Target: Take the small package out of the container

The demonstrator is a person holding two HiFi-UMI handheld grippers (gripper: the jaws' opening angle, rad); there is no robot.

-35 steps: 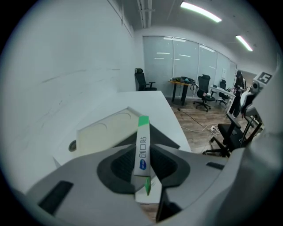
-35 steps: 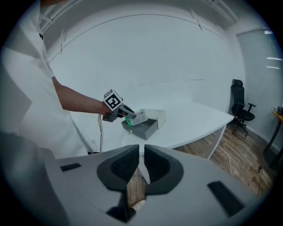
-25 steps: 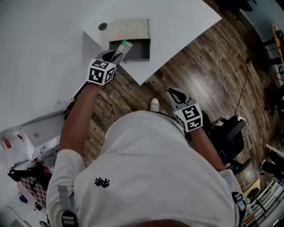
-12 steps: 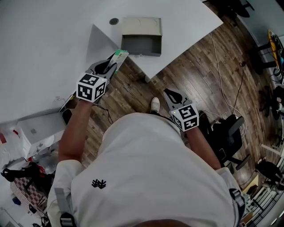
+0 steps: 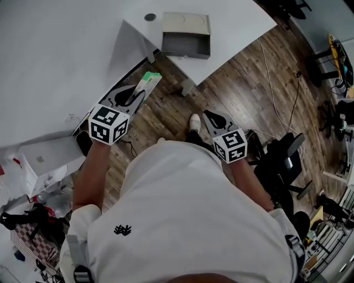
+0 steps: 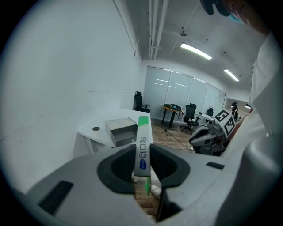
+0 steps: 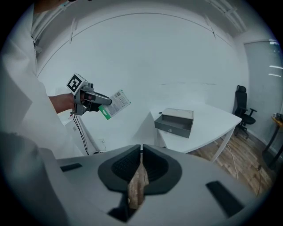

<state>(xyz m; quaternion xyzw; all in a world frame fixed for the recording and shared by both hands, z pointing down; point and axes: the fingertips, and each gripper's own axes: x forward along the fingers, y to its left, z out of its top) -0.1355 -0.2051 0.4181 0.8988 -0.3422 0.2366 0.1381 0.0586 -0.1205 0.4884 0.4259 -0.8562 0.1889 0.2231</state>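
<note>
The small package [image 5: 148,83], a flat white and green pack, is pinched by its lower end in my left gripper [image 5: 137,93], which is shut on it. It hangs in the air over the wooden floor, clear of the table. In the left gripper view the package [image 6: 143,132] stands edge-on between the jaws. The container [image 5: 185,43], a grey open-fronted box with a beige lid, sits on the white table [image 5: 232,33] beyond it. My right gripper [image 5: 210,116] is low by my body, shut and empty. From the right gripper view the container [image 7: 174,121] and the held package [image 7: 112,104] both show.
A white wall [image 5: 55,55] runs along the left. Cables [image 5: 279,105] trail over the wooden floor [image 5: 243,94] on the right, beside a black office chair [image 5: 282,166]. White boxes and clutter [image 5: 41,166] lie at the lower left. A round grommet [image 5: 150,17] is set in the tabletop.
My left gripper has drawn the package back from the container's opening, down and to the left, off the table and over the floor. The right gripper has hardly moved.
</note>
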